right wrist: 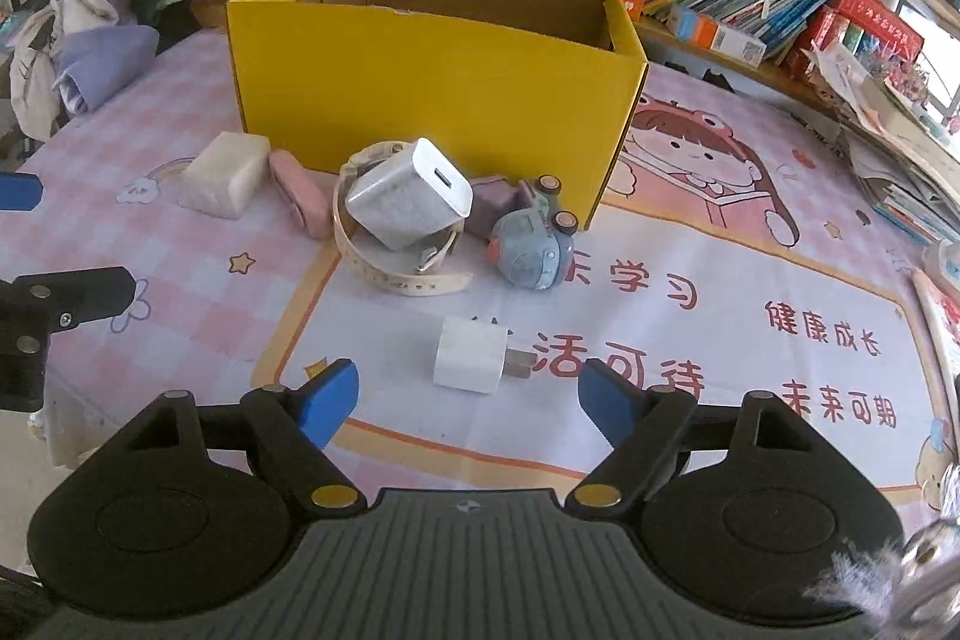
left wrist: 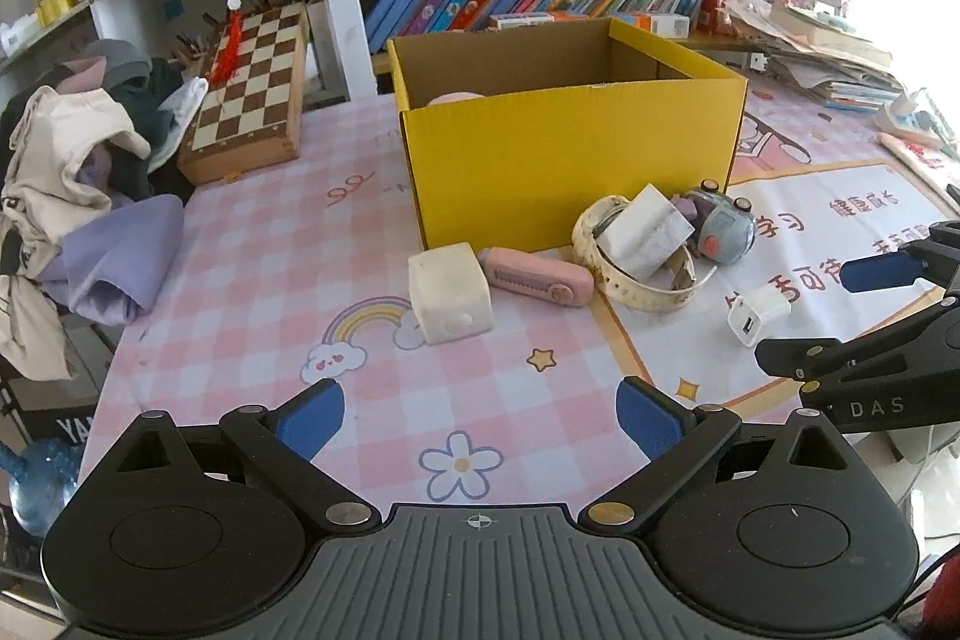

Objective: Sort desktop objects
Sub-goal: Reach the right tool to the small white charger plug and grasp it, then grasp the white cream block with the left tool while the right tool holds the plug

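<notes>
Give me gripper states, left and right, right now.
Left gripper: open, holding nothing, over the pink checked mat.
Right gripper: open, holding nothing, small white USB charger just ahead between its fingers.

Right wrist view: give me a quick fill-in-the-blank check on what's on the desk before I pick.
1. The small white charger lies just ahead of the right gripper, whose jaws are ____.
2. The larger white charger rests on the cream ____.
3. The toy car lies beside the ____ box.
4. The left gripper holds ____.

Missing words: open; watch strap; yellow; nothing
</notes>
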Available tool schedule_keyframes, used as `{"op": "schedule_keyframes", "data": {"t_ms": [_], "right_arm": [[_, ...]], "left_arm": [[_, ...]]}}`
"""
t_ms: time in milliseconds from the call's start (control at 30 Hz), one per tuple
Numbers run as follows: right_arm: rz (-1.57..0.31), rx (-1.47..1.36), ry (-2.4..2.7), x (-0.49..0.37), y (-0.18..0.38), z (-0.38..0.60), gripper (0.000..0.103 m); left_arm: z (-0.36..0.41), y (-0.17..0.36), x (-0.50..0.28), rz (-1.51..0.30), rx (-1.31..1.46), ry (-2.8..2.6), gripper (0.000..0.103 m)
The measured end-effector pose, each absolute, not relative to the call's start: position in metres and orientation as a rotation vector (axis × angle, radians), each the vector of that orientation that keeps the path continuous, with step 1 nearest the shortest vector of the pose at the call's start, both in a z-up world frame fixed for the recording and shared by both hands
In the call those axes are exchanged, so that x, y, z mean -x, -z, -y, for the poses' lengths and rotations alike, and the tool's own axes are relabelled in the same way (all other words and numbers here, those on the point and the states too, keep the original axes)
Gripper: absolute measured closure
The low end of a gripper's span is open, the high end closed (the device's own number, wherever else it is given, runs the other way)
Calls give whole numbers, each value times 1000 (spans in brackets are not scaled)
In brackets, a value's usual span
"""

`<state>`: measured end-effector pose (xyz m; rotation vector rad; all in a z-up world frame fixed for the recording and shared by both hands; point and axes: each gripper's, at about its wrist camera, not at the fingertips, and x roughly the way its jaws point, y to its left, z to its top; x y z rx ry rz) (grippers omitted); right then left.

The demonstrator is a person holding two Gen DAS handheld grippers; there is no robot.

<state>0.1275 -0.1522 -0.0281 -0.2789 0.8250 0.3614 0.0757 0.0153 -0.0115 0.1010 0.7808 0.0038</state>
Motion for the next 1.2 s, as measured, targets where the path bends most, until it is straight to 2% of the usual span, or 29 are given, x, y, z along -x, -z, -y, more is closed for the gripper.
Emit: {"op": "schedule_keyframes", "data": {"t_ms": [300,533,800,967,1100,1200], "right_arm": [[-867,280,-381,-145,33,152,23],[-902,276,-399,-155,39,151,36],[-933,279,-426,-166,44,151,47],[-946,268,-438,-172,45,155,60],[-950,269,-456,-176,45,156,60],[-946,282,-473,-176,46,157,60]], "left_arm": [[-16,14,-89,-798,-91,-24,4],[-15,19,-95,-818,-88,-29,4],[-22,26,-107,-824,-79,-77,4],[-28,31,-118,-834,-53,-89,6],[-29,35,-128,-832,-48,-93,7],[-28,39,-137,-832,-45,-99,13]]}}
